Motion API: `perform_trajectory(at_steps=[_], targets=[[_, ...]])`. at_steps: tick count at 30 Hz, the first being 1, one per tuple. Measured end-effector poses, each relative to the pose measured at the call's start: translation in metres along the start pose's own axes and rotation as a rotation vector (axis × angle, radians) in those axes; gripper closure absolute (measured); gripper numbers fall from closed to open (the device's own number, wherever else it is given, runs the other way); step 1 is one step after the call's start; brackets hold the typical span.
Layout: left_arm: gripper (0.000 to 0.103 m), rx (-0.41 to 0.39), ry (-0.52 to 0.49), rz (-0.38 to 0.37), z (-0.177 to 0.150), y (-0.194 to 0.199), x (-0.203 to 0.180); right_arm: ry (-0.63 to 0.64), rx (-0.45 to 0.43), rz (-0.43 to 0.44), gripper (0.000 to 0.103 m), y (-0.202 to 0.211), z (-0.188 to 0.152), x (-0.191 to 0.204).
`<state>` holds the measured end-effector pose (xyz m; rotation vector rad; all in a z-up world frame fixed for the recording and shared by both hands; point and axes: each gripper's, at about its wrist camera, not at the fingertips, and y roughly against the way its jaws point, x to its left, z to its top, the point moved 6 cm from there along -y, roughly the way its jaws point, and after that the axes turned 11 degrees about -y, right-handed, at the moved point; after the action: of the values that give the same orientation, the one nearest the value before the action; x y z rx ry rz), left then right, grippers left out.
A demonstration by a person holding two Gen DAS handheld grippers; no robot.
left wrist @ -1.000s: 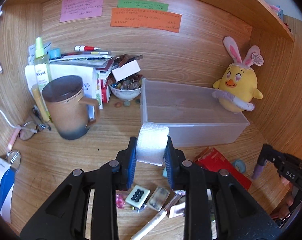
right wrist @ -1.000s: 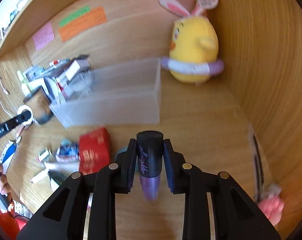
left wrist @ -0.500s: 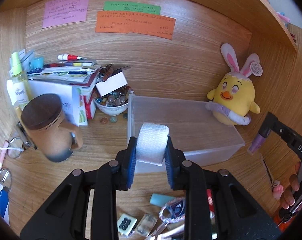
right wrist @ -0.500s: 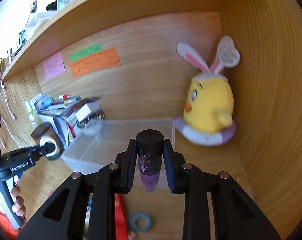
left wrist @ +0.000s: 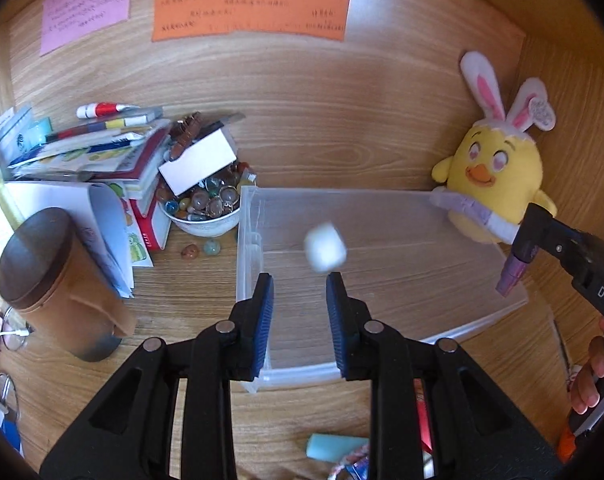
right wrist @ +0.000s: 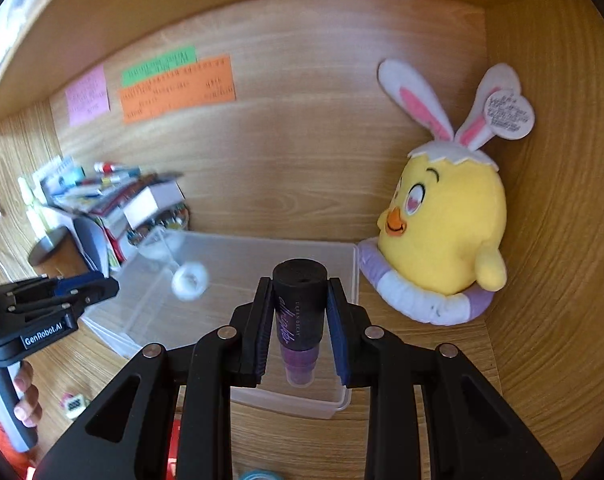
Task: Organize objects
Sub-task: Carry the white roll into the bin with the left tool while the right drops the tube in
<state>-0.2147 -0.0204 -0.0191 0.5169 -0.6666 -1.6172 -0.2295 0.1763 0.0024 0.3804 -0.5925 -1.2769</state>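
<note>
Fingers (left wrist: 268, 312) of the left gripper (left wrist: 299, 292) stand apart, empty; white tape roll (left wrist: 325, 247) falls into clear plastic box (left wrist: 382, 340).
Right gripper (right wrist: 299, 320) clamps the purple cosmetic tube (right wrist: 299, 312) by its stiff black cap; light, probably slippery.

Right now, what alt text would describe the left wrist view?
A white tape roll hangs blurred above a clear plastic bin, just beyond the left gripper, whose blue-padded jaws hold nothing. A yellow plush chick sits behind the bin.

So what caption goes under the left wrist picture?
White tape roll in mid-air over the clear bin, past the left gripper's empty fingers.
</note>
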Motion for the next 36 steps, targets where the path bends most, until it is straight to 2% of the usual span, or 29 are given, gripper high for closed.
perform_trajectory(at_steps=[7,8,10,11,12,19,21,23,25,30,34,36], targets=[[0.075,0.020,-0.016,-0.031,-0.004,-0.006,0.000,0.094,0.087,-0.049,0.079,-0.030,-0.014,0.007],[0.071,0.021,-0.022,-0.034,-0.004,-0.005,-0.001,0.109,0.097,-0.055,0.079,-0.034,-0.016,0.009],[0.054,0.019,-0.028,-0.039,-0.006,-0.001,-0.001,0.139,0.122,-0.063,0.079,-0.043,-0.021,0.015],[0.042,0.015,-0.029,-0.038,-0.006,0.001,-0.001,0.149,0.131,-0.065,0.079,-0.047,-0.023,0.018],[0.035,0.006,-0.031,-0.032,-0.007,0.004,-0.001,0.159,0.142,-0.065,0.080,-0.051,-0.026,0.021],[0.018,0.014,-0.041,0.000,-0.020,0.017,0.011,0.199,0.163,-0.061,0.078,-0.060,-0.036,0.037],[0.014,0.021,-0.040,0.006,-0.026,0.021,0.016,0.197,0.178,-0.037,0.069,-0.061,-0.038,0.041],[0.012,0.025,-0.041,0.014,-0.031,0.024,0.020,0.200,0.171,-0.021,0.048,-0.058,-0.039,0.044],[0.011,0.031,-0.047,0.019,-0.038,0.027,0.022,0.219,0.145,-0.014,0.043,-0.052,-0.040,0.050],[0.010,0.043,-0.076,0.040,-0.055,0.038,0.024,0.255,0.086,-0.004,0.037,-0.026,-0.039,0.057],[0.008,0.045,-0.086,0.040,-0.069,0.046,0.024,0.232,0.050,0.010,0.026,-0.001,-0.040,0.052],[0.007,0.052,-0.082,0.033,-0.078,0.049,0.024,0.207,0.039,0.008,0.025,0.010,-0.044,0.046]])
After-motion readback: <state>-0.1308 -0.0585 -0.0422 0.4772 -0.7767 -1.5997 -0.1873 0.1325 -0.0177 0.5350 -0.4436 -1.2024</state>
